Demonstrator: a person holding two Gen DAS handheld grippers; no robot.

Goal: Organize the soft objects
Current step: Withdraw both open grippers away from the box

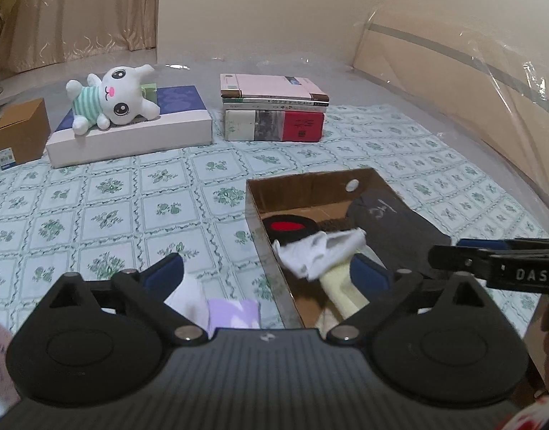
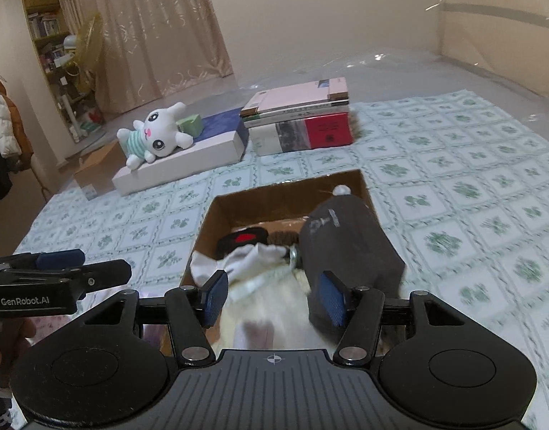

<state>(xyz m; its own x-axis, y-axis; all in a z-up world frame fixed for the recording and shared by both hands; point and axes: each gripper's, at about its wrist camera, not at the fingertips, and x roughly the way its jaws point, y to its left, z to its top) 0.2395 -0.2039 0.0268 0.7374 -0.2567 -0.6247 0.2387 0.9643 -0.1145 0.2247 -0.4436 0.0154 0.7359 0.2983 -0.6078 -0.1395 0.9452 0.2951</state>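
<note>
Both grippers are hovering at the near end of the cardboard box (image 1: 254, 197), which sits on the green flowered cloth (image 1: 113, 215). The box already has soft stuff piled in — a grey pouch-looking thing (image 2: 346, 247) along its right side, a crumpled white cloth (image 1: 321, 251) in the middle, a black and red item (image 1: 287, 227) behind that, and something pale yellow (image 1: 340, 286) closer in.

Left gripper (image 1: 267, 268) has its jaws spread about as wide as they go, nothing between the pads. It straddles the box's left wall, and just outside that wall there's a white and lilac piece (image 1: 220, 308) lying on the cloth, right below the left finger. Right gripper (image 2: 274, 301) is roughly half open over the box's near end; the pads don't look pressed on anything, though that part of the picture is blurry, so take it with a pinch of salt.

The relation that matters, I reckon: the only loose soft thing close by is that white and lilac piece, and it's on the left gripper's side — basically underneath it, outside the box. The plush bunny (image 1: 113, 98) is well away, lying on the flat white box (image 1: 131, 136) at the far side, next to the stack of books (image 1: 274, 114). So the left hand is nearer for both.
</note>
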